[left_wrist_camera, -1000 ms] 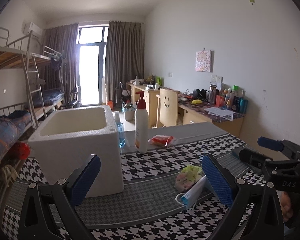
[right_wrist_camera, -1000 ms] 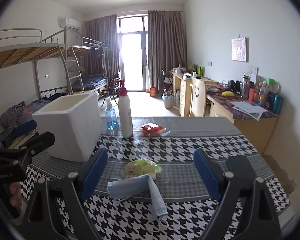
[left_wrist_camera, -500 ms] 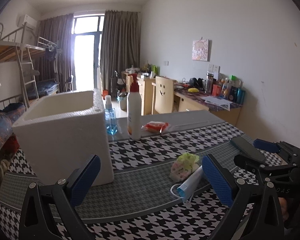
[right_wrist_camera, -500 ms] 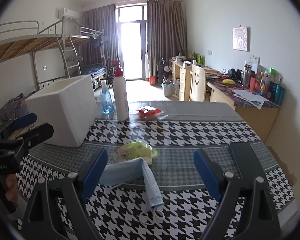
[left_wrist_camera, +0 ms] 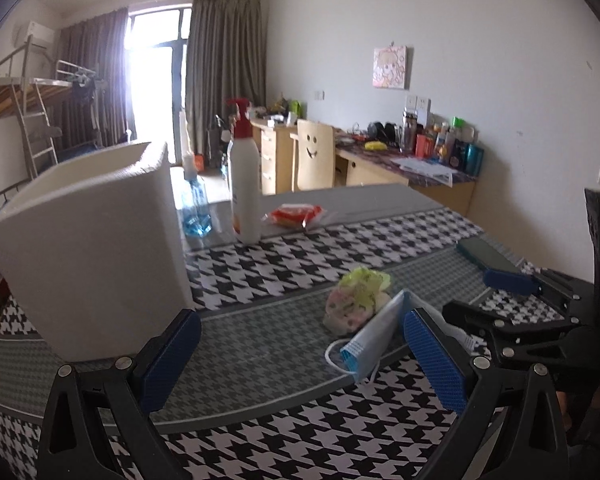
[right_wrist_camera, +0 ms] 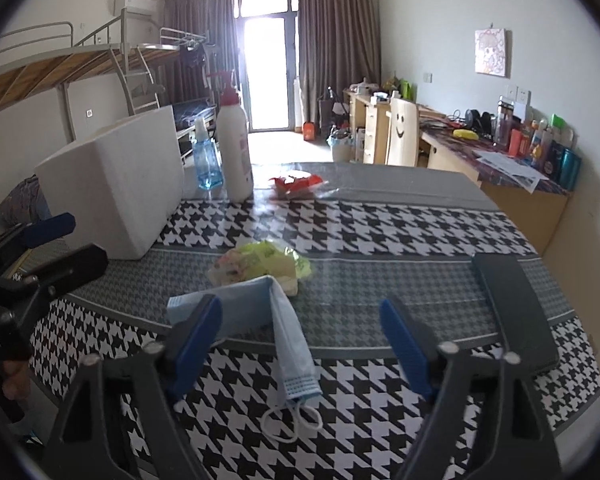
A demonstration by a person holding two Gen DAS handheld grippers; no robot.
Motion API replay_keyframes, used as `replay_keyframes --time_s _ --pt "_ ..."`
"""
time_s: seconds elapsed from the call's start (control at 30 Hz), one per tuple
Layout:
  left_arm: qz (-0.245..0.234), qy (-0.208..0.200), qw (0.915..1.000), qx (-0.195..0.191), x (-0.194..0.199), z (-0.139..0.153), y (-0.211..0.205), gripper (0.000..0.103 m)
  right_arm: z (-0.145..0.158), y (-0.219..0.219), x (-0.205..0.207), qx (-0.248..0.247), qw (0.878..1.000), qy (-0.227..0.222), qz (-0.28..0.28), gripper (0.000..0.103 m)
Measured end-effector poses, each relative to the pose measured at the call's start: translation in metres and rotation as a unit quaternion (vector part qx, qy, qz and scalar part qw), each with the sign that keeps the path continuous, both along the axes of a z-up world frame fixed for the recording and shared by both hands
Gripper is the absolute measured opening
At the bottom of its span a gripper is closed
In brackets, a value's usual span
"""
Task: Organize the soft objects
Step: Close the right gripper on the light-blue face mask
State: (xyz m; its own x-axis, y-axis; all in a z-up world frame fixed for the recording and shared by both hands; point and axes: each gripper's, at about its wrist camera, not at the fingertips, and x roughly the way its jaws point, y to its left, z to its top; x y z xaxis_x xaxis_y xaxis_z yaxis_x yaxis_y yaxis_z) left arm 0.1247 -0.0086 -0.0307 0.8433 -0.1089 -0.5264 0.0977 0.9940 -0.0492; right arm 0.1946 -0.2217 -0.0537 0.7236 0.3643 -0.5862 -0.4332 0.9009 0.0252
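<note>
On a houndstooth-patterned tablecloth (right_wrist_camera: 400,232), a folded pale-blue surgical face mask (right_wrist_camera: 284,320) draped against a crumpled yellow-green and pink floral cloth bundle (right_wrist_camera: 260,266), touching it. Left gripper (left_wrist_camera: 300,354) spread wide, nothing between its blue pads, aimed toward the gap between the open white foam box (left_wrist_camera: 96,248) and the soft pile. Right gripper (right_wrist_camera: 300,344) likewise spread and empty, straddling the mask's near end, probably lined up for a first pick. Box close beside the pile, likely the intended container. Beyond, a white pump bottle with red cap (right_wrist_camera: 236,152), a blue spray bottle (right_wrist_camera: 206,158) and a red snack packet (right_wrist_camera: 298,185), well apart.
</note>
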Motion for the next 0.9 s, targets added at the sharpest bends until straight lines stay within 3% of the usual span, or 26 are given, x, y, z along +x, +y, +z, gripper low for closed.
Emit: replay_keyframes --time_s 0.33,0.53,0.67,0.9 --pt "-0.015 0.053 0.9985 0.004 0.015 -0.02 -0.008 0.102 -0.015 0.005 0.009 -0.014 0.999 0.028 0.003 0.076" --pt "-0.021 0.088 0.9959 0.01 0.024 -0.035 -0.014 0.102 -0.028 0.009 0.018 -0.026 0.998 0.058 0.01 0.062" --pt "-0.026 0.097 0.995 0.006 0.026 -0.038 -0.016 0.102 -0.035 0.01 0.022 -0.028 0.996 0.078 0.014 0.043" --pt "-0.029 0.102 0.9943 0.004 0.027 -0.039 -0.02 0.102 -0.045 0.007 0.027 -0.024 0.995 0.1 0.017 0.03"
